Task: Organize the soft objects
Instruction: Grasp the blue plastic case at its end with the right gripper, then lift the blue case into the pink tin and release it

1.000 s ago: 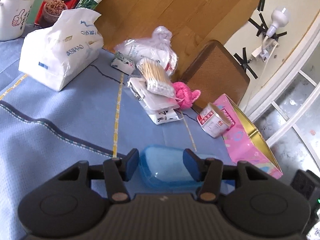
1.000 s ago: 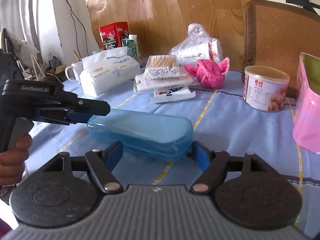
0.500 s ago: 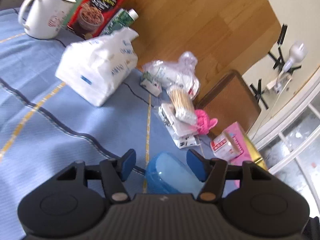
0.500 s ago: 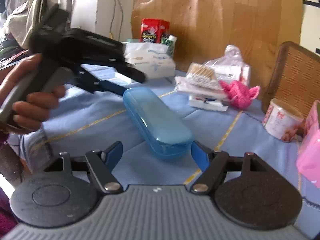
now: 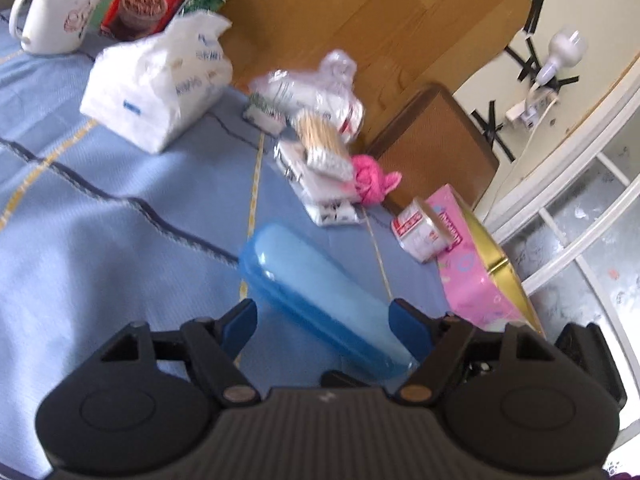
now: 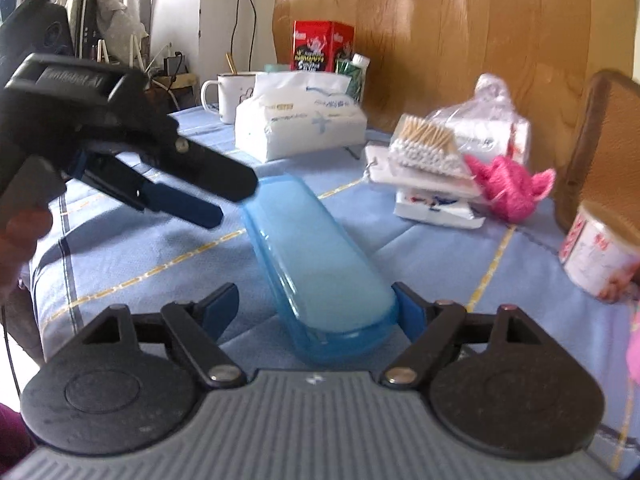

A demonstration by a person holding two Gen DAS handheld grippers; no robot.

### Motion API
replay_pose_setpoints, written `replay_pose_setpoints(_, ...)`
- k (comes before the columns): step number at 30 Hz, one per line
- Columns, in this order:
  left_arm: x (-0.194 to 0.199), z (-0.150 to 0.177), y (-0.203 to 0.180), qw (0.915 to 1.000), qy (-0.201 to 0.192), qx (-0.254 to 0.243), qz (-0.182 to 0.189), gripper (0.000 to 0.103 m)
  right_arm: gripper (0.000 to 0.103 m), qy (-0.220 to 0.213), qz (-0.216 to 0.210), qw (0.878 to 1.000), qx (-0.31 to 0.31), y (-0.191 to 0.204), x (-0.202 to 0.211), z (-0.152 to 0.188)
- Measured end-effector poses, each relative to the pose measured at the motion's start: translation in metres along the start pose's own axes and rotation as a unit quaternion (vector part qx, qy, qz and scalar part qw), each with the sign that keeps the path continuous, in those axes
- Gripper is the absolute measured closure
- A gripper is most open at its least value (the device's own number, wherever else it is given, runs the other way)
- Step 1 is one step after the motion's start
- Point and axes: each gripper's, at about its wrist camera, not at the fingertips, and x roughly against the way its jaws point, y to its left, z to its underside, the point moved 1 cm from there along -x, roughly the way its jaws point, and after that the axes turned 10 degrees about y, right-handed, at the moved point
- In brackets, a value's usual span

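Blue translucent case [image 6: 316, 264], long and lidded, lies flat on the counter [image 5: 100, 240] under a blue cloth with yellow and dark stripes. Contents not discernible through the plastic.

Right gripper [image 6: 316, 312]: fingers spread and opening; near end of case sits between them. Right finger just beside or touching the case rim, cannot tell which; left finger clear of it.

Left gripper [image 5: 324, 320]: fingers opening, one each side of the case, with a gap on the left side; the right finger close to the case, contact unclear. In the right wrist view the left gripper [image 6: 208, 196] hangs over the far end of the case, a hand [image 6: 20, 236] on its handle. Lettering on its body is blurred, not readable.

Beyond the case:
- Pink knitted piece [image 6: 508, 188] beside a stack of flat white packets [image 6: 432, 196]; a clear pack of cotton swabs [image 6: 428, 146] on top.
- Knotted clear plastic bag [image 6: 492, 128] behind, white items inside.
- White soft tissue pack [image 6: 300, 124], blue print illegible.
- White enamel mug [image 5: 56, 12], sticks standing in it.
- Red box [image 6: 322, 46], yellow script unreadable.
- Small round tin [image 6: 596, 256], red-and-white label, characters blurred.
- Open pink tin box [image 5: 480, 280], gold interior.
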Motion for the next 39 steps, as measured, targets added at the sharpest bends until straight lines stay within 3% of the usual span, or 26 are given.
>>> replay_pose_setpoints(3, -0.011, 0.002, -0.001, 0.9999, 0.008, 0.008, 0.005, 0.028, 0.041, 0.000, -0.009, 1.000, -0.017, -0.001, 0.000, 0.001)
replay_pose_setpoints(7, -0.017, 0.003, -0.008, 1.0000, 0.007, -0.001, -0.001, 0.028, 0.048, -0.007, -0.019, 1.000, -0.023, 0.007, 0.007, 0.009)
replay_pose_setpoints(9, -0.018, 0.003, -0.010, 1.0000, 0.005, 0.000, -0.004, 0.030, 0.048, -0.009, -0.017, 1.000, -0.015, 0.015, 0.010, 0.013)
replay_pose_setpoints(11, -0.020, 0.002, -0.012, 0.9999, 0.005, -0.003, -0.011, 0.043, 0.048, -0.013, -0.005, 1.000, -0.011, 0.021, 0.013, 0.016)
replay_pose_setpoints(15, -0.023, -0.004, -0.020, 0.9999, 0.008, -0.006, 0.001, 0.046, 0.048, -0.036, 0.009, 0.999, -0.039, 0.014, 0.022, 0.020)
replay_pose_setpoints(22, -0.040, -0.028, -0.083, 0.9960, 0.008, -0.088, 0.010, 0.046, 0.048, -0.092, 0.069, 0.991, -0.067, -0.006, 0.050, 0.025)
replay_pose_setpoints(26, -0.068, -0.044, -0.138, 0.9876, 0.018, -0.153, 0.032, 0.046, 0.048, -0.128, 0.122, 0.979, -0.099, -0.035, 0.078, 0.031)
replay_pose_setpoints(32, -0.130, -0.059, -0.229, 0.9685, 0.042, -0.235, 0.071, 0.046, 0.048, -0.163, 0.218, 0.950, -0.152, -0.095, 0.122, 0.049)
replay_pose_setpoints(35, -0.165, -0.062, -0.266, 0.9609, 0.055, -0.260, 0.079, 0.046, 0.048, -0.169, 0.248, 0.936, -0.185, -0.126, 0.135, 0.058)
replay_pose_setpoints(39, -0.210, -0.064, -0.290, 0.9568, 0.074, -0.273, 0.067, 0.046, 0.048, -0.160, 0.265, 0.923, -0.230, -0.168, 0.137, 0.068)
